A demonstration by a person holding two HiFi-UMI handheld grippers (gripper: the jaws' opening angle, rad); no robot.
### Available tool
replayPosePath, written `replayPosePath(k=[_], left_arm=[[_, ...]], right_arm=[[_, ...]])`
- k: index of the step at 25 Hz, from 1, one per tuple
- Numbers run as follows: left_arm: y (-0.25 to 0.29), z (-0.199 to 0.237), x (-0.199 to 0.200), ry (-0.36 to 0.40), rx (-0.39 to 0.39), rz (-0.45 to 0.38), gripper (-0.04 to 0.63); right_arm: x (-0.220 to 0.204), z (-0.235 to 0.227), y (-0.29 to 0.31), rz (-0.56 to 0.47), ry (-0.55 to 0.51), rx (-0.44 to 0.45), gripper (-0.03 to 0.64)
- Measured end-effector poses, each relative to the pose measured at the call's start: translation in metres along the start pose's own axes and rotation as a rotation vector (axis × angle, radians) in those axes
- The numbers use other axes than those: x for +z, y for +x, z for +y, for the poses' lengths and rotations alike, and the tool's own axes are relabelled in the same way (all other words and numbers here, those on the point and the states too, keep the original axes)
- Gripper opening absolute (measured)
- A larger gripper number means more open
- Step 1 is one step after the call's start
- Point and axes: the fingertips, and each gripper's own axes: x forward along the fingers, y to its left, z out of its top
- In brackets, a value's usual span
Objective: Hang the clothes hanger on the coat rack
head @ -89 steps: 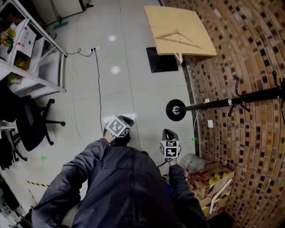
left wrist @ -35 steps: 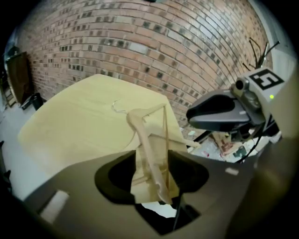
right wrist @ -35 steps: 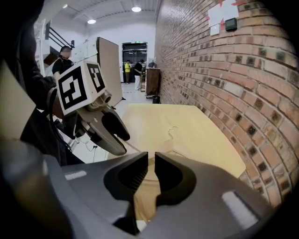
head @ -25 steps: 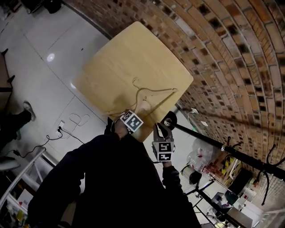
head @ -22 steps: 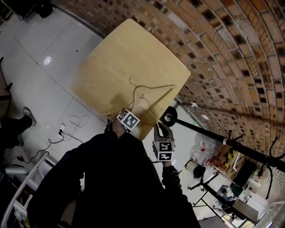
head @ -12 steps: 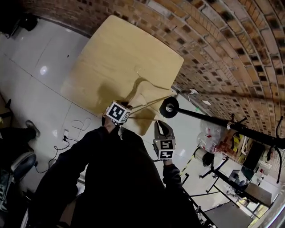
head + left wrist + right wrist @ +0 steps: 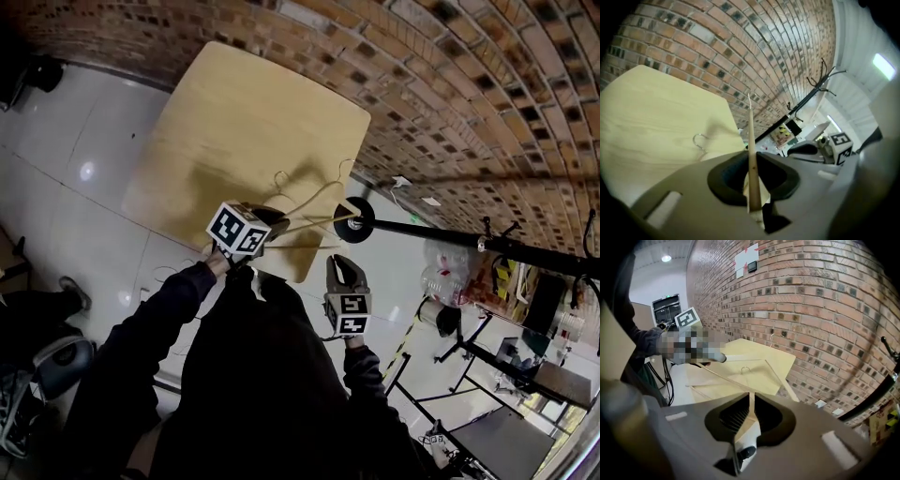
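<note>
The clothes hanger [image 7: 314, 223] is a slim triangle of thin, pale wooden rods topped by a small bent wire hook [image 7: 699, 140]. It is held in the air over the near corner of the table [image 7: 234, 112] and casts a soft shadow on the wood. The left gripper [image 7: 272, 225] has one rod between its jaws, which are closing on it; in the left gripper view the pale fingertips pinch that rod [image 7: 751, 140], which runs straight out from them as a narrow stick. In the head view the hanger's long axis lies almost level across the picture. It points from the left gripper toward the round base [image 7: 356, 221] of the coat rack [image 7: 469, 242], and its far tip ends just beside that base, while the hook sits off to the table side. The coat rack is a thin black metal pole with curved black prongs near its far end, set close to the rough, mottled brick wall [image 7: 450, 84]. The table top is smooth light wood, square with rounded corners, above a glossy white tiled floor [image 7: 66, 159]. The right gripper [image 7: 343, 265] hangs apart from the hanger with its jaws pressed together on nothing. Its own view looks over its joined fingertips [image 7: 751, 404] at the hanger's rods [image 7: 722, 377].
</note>
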Motion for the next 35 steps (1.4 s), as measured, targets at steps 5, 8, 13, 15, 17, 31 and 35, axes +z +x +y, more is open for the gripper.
replayPosePath(k=[5,8,13,15,17,31,35], left_arm=[[0.01,-0.037,0.006,0.063,-0.128,0.035,0.055],[0.013,-0.068,0.016,0.118,-0.165,0.031,0.055],[0.01,-0.132,0.053,0.222,-0.255,0.015,0.055],[0.006,-0.16,0.078,0.289,-0.28,0.007,0.055],[0.004,-0.192,0.108,0.37,-0.307,-0.001,0.055],[0.032,-0.459,0.222,0.63,-0.588,-0.014,0.055],[0.047,-0.521,0.251,0.646,-0.668,-0.004,0.055]], right_arm=[[-0.007,-0.006,-0.006,-0.031,0.064,-0.005,0.037],[-0.001,-0.021,-0.021,-0.087,0.099,-0.03,0.037],[-0.011,-0.033,-0.057,-0.168,0.129,-0.086,0.037],[-0.02,-0.035,-0.076,-0.195,0.117,-0.108,0.037],[-0.027,-0.043,-0.1,-0.234,0.124,-0.137,0.037],[-0.057,-0.204,-0.418,-0.57,0.14,-0.571,0.037],[-0.058,-0.227,-0.502,-0.671,0.16,-0.645,0.035]])
